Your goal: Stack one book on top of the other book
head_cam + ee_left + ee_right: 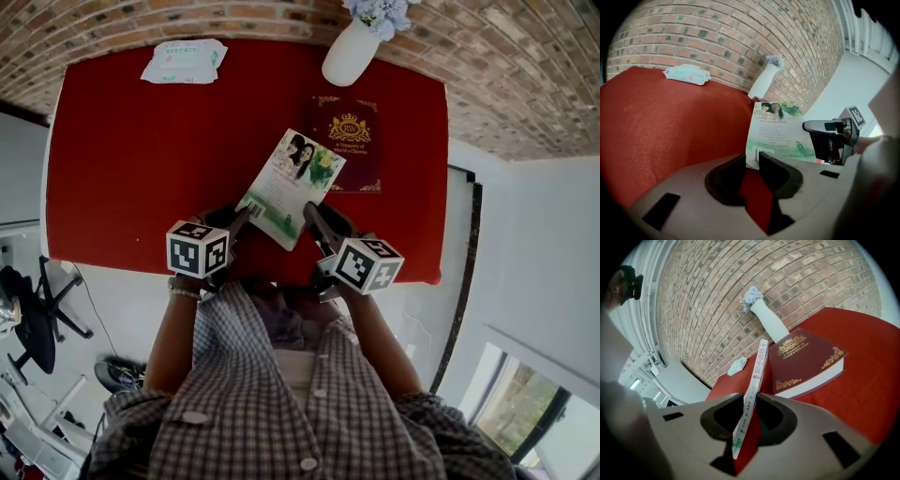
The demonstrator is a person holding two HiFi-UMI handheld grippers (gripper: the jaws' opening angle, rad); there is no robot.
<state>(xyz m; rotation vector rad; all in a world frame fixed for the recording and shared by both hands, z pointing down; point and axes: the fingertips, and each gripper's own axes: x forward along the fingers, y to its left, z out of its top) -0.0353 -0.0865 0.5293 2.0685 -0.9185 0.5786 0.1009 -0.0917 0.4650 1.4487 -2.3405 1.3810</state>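
Observation:
A green-and-white paperback (292, 183) hangs tilted above the red table (141, 169), held at its near end from both sides. My left gripper (242, 217) is shut on its near left corner; in the left gripper view that corner (780, 133) sits between the dark jaws (752, 161). My right gripper (314, 217) is shut on the near right edge, and the right gripper view shows the thin spine (757, 376) pinched between the jaws (750, 401). A thick maroon book with gold print (352, 150) lies flat on the table just beyond and to the right (806, 362).
A white vase with pale flowers (352, 52) stands right behind the maroon book by the brick wall. A pack of wipes (185, 61) lies at the table's far left. The table's front edge runs under my hands. An office chair (37, 309) stands on the floor at left.

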